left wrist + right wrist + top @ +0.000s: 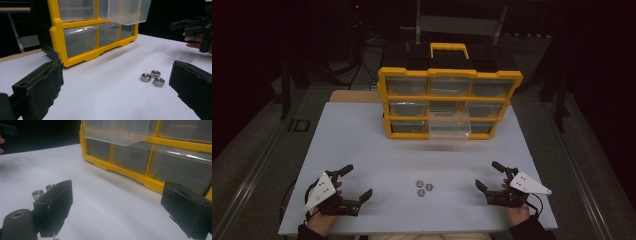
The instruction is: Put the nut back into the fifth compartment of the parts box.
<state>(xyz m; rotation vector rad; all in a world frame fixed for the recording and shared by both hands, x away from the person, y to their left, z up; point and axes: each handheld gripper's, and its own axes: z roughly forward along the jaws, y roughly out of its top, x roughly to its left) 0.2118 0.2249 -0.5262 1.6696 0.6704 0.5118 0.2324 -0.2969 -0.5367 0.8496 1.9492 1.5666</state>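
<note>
A white rectangular table (362,150) carries a yellow plastic organiser cabinet with clear drawers and a yellow handle (449,100) at its far middle. One clear plastic drawer (450,125) in the cabinet's middle column is pulled out and juts over the tabletop. Three small silver hexagonal metal nuts (423,188) lie clustered, touching one another, on the bare table near the person's edge, between the two grippers and well apart from the cabinet. The left gripper (358,182), held in a hand at the near left corner, has its black jaws spread wide with nothing between them. The right gripper (489,176), held at the near right, likewise stands wide open and empty. Both grippers rest beside the nuts without touching them.
</note>
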